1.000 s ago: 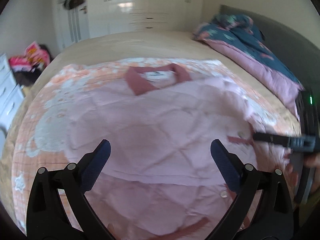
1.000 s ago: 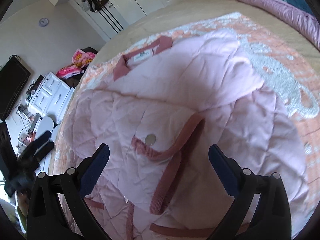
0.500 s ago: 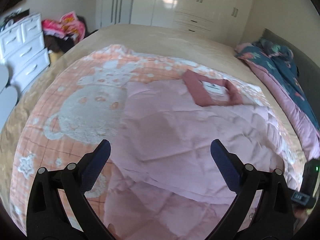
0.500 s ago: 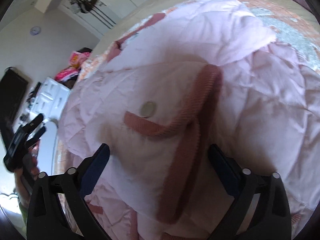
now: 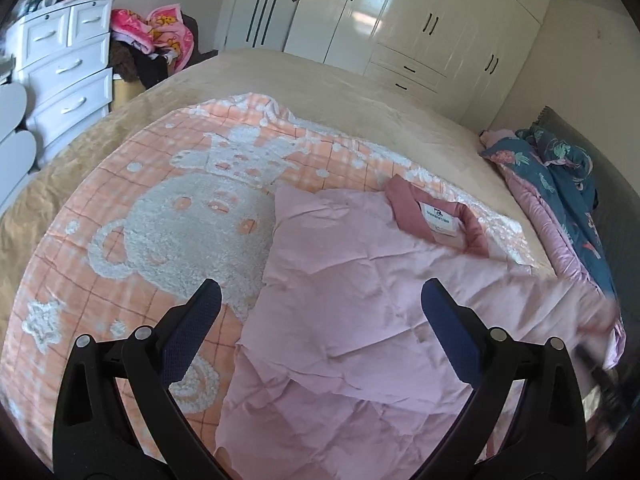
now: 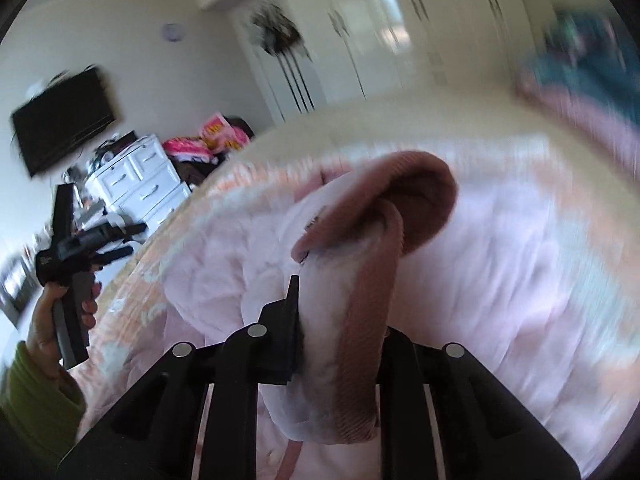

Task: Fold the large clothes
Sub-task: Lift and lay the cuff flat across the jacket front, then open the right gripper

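Observation:
A pale pink quilted jacket (image 5: pixel 360 300) with a dusty-rose ribbed collar (image 5: pixel 436 216) lies spread on an orange bear-pattern blanket (image 5: pixel 160 240) on the bed. My left gripper (image 5: pixel 320 292) hovers open above the jacket's left part, nothing between its fingers. In the right wrist view my right gripper (image 6: pixel 340 320) is shut on a fold of the jacket (image 6: pixel 500 280), pinching pink fabric and its ribbed rose trim (image 6: pixel 400 200), which is raised off the bed. The right finger is hidden behind the cloth. A hand holds the left gripper (image 6: pixel 86 240) at the far left.
A white drawer chest (image 5: pixel 68 76) and a pile of bright clothes (image 5: pixel 152 32) stand beyond the bed's left side. White wardrobes (image 5: pixel 400 20) line the back wall. A rolled teal and pink duvet (image 5: pixel 560 184) lies along the bed's right edge.
My right gripper has shut on the jacket's trimmed edge and lifted it. My left gripper has shifted left, so the jacket now sits more to the right in its view.

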Motion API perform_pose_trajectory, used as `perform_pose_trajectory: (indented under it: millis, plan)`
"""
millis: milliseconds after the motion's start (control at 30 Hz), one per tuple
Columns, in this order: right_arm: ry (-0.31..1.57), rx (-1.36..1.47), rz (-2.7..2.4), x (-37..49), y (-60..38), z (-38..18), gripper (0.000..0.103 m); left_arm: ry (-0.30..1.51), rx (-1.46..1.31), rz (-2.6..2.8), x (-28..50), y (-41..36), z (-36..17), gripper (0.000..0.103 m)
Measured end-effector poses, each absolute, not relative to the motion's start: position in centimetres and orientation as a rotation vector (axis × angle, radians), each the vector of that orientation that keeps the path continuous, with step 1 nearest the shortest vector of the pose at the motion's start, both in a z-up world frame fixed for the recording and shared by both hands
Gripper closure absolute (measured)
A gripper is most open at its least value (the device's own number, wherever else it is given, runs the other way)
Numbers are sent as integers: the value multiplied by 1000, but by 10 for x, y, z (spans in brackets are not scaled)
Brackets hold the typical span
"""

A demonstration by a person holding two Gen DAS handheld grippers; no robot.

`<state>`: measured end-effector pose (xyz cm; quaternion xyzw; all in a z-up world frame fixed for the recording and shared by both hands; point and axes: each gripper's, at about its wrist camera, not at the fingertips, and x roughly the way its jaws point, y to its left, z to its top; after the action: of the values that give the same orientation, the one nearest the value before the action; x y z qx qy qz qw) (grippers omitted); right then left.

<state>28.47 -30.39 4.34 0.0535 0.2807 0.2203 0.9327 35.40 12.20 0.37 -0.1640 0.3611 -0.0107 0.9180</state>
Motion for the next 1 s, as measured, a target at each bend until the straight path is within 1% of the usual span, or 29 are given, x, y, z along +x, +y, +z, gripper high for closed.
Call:
perform_pose_trajectory:
  millis: [133,233,567,667,900,967,1000]
  plan:
    - [532,67,440,304,-311,65,87,749,-337,-39,358,115,1,9]
    - [558,51,409,326,-318,61,87,756,-318,-50,362,105,-3,9]
    - [687,22,303,360,-327,13,86,808,-255,-93,378,75,-28,9]
    - [714,25,282,363,-328,2,85,804,-273,-109,381,74,-29,9]
    - [740,-1,234,364,-321,-9,80,808,-280,-138,385,66,-34,9]
    - [747,-19,212,364,-319,-11,77,813,-279,-144,386,63,-36,9]
    - [751,-24,204,364,-319,-12,72,815,-278,-148,386,61,-37,9]
